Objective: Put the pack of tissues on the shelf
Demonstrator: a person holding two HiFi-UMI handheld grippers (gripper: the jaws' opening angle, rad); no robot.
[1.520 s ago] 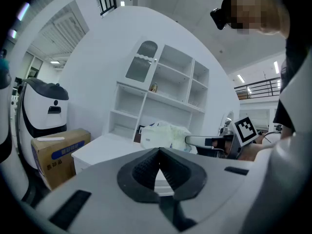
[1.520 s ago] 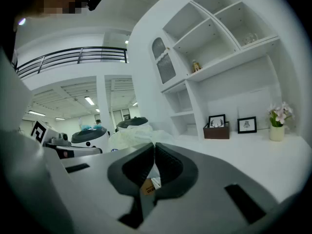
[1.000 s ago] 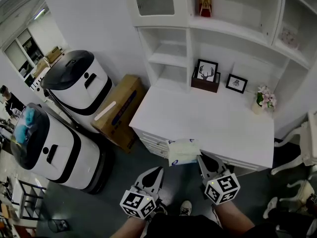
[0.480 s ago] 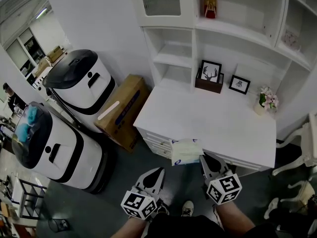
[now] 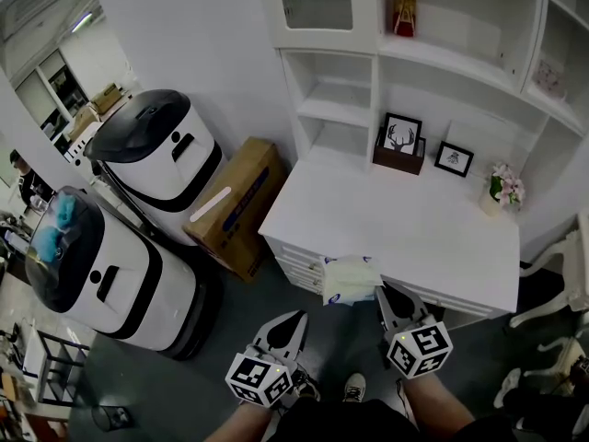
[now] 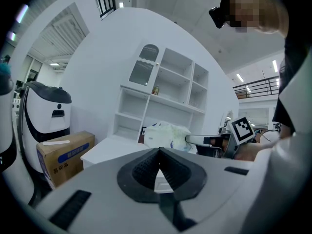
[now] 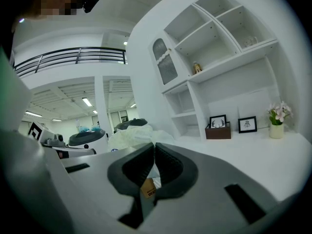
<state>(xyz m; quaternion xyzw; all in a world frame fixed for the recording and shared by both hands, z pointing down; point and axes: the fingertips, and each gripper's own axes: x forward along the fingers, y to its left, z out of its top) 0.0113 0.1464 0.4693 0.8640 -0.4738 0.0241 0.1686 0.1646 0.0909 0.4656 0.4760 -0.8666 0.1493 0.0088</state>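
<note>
the pale, crumpled plastic pack of tissues (image 5: 350,279) is held at the tips of the right gripper (image 5: 385,295), sticking out from them toward 11 o'clock in the head view. there it overlaps the front edge of the white desk (image 5: 414,228), toward the desk's left corner; whether it touches the desk or is held above it i cannot tell. in the right gripper view the jaws are pinched on the wrapper's edge, with a small orange tag caught between them. only the rumpled top of the pack (image 7: 134,136) shows over the black pads (image 7: 170,165), and its gripped end is hidden. the blue print on it is too small to read.

the left gripper (image 5: 293,319) hangs at 8 o'clock from the pack, well apart from it, over the grey floor. its jaws are pressed together with nothing between them.

beyond the desk, at 12 o'clock, stands the white open shelf unit (image 5: 340,109). a brown cardboard box (image 5: 235,205) stands at 10 o'clock from the pack.
</note>
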